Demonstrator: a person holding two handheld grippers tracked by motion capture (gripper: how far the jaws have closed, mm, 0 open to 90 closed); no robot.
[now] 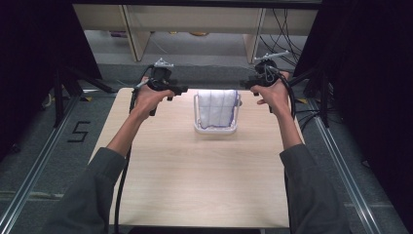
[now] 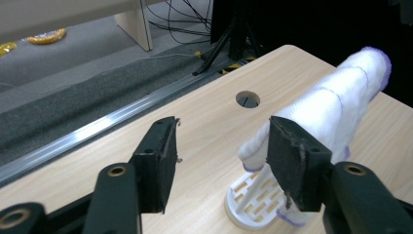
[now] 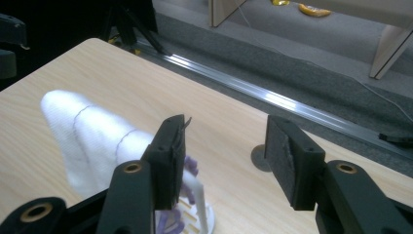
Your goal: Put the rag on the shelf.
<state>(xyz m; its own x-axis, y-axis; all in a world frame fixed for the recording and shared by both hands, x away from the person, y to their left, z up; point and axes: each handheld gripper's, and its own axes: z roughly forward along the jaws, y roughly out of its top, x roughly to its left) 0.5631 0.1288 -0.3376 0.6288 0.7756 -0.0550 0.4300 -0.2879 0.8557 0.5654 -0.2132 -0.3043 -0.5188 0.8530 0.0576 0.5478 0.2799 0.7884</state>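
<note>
A white towel (image 1: 216, 108) with thin purple lines hangs folded over a white slatted rack (image 1: 214, 129) at the far middle of the wooden table (image 1: 195, 180). My left gripper (image 1: 179, 90) is held just left of the towel, jaws pointing toward it. My right gripper (image 1: 247, 87) is held just right of it. In the left gripper view the left gripper (image 2: 224, 129) stands open, with the towel (image 2: 336, 102) and rack (image 2: 251, 200) beyond its right jaw. In the right gripper view the right gripper (image 3: 225, 126) is open too, the towel (image 3: 83, 131) behind its left jaw.
A round cable hole (image 2: 247, 99) sits in the table near its far edge, beyond the rack. Behind the table run a metal floor rail (image 3: 272, 97) and shelf legs (image 1: 134, 34). Black tripod stands (image 1: 63, 87) flank both sides. A "5" (image 1: 78, 131) is marked on the floor at left.
</note>
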